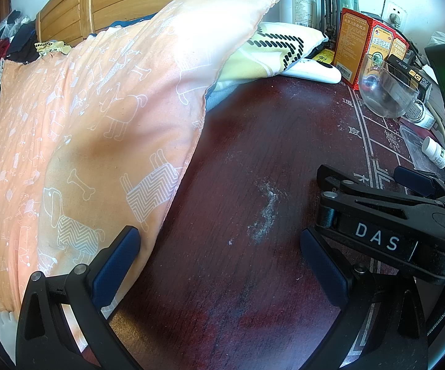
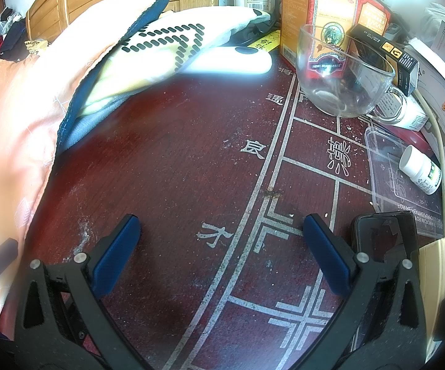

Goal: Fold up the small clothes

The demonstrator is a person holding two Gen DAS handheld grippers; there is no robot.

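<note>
Left gripper (image 1: 220,257): fingers apart, empty, beside the orange pillow (image 1: 99,117).
Right gripper (image 2: 222,252): fingers apart, empty, over the worktop (image 2: 176,169).
Glass cup (image 2: 344,71): right of pillow.

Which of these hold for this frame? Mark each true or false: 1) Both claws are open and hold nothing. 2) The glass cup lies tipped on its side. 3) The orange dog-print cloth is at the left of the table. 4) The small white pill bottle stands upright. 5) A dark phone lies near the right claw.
1) True: the left claw and the right claw are both spread over the bare dark red table.
2) False: the glass cup stands upright, mouth up.
3) True: the orange dog-print cloth is piled at the left.
4) False: the white pill bottle lies on its side.
5) True: the phone lies just beyond the claw's right finger.
</note>
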